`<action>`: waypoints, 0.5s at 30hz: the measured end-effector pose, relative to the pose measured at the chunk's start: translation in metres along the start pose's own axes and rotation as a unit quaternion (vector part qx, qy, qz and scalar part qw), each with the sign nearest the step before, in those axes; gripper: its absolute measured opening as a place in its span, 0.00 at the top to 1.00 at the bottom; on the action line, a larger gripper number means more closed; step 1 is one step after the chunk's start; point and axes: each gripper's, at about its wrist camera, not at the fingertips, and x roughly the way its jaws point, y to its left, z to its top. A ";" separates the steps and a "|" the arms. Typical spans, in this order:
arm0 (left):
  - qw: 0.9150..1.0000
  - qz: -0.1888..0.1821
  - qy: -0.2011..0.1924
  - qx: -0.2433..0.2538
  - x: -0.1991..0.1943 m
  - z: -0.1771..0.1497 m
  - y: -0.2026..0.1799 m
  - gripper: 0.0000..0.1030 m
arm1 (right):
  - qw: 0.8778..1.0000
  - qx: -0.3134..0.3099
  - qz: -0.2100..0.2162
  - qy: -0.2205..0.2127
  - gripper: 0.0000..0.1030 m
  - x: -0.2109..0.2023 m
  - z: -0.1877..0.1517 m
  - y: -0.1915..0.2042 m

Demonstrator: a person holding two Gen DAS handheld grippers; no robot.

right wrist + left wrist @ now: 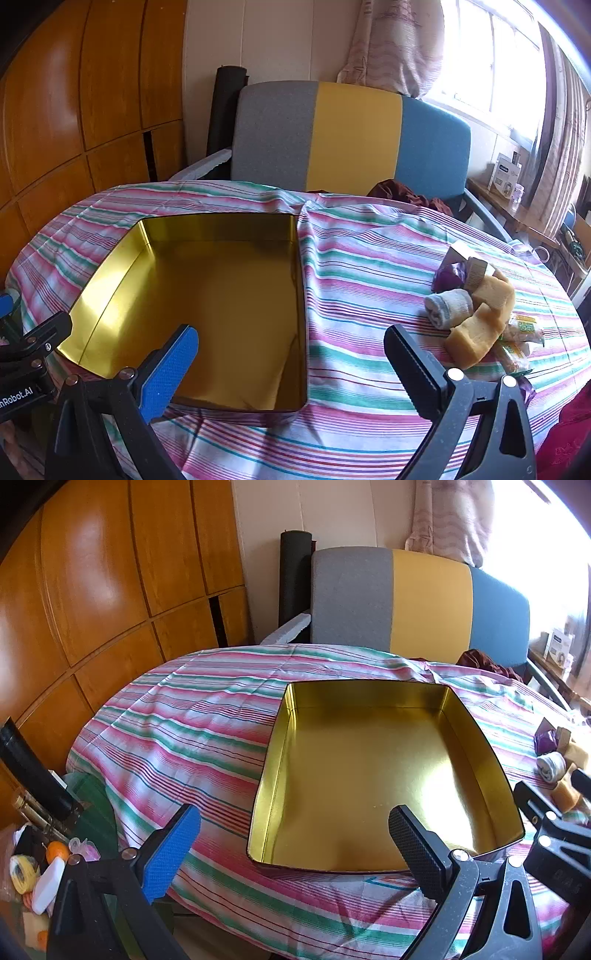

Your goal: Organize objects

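Left gripper (291,849): jaws spread wide, nothing between the pads. Its blue finger hangs over the striped tablecloth (177,731); its black finger overlaps the near rim of the gold tin (369,775), which sits just ahead and slightly to the black-finger side. Contact w/ the rim cannot be judged from this angle.

Right gripper (291,369): jaws likewise fully apart, holding nothing. Its blue finger sits over the tin's near corner; the tin lies ahead on the blue-finger side, interior bare, lit gold w/ glare on the side wall.

Task items: a pile lies ahead of the right gripper, beyond and outboard of its black finger, well apart from the tin. Visible: a rolled white sock (448,308), two yellow sponge pieces (480,328) touching it, a purple wrapper (450,277) w/ a small carton behind, and green-yellow packets (521,339) partly hidden by the sponges. Print on packets too small to read.

In the left wrist view the same pile is cut off at the frame edge and partly blocked by the right gripper's frame.

Beyond the left gripper's blue finger, off the table edge: a clutter of small objects (37,871), blurred, not identifiable. A grey-yellow-blue chair back (351,136) stands behind the table.
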 end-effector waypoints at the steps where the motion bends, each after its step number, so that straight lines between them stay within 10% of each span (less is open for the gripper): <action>1: 1.000 -0.001 0.001 0.001 0.001 0.000 -0.001 0.00 | 1.000 0.001 -0.001 0.001 0.00 0.000 0.001 -0.002; 15: 0.998 -0.053 0.004 0.036 0.008 0.011 -0.032 0.00 | 0.998 0.031 -0.052 0.007 0.00 0.000 0.018 -0.074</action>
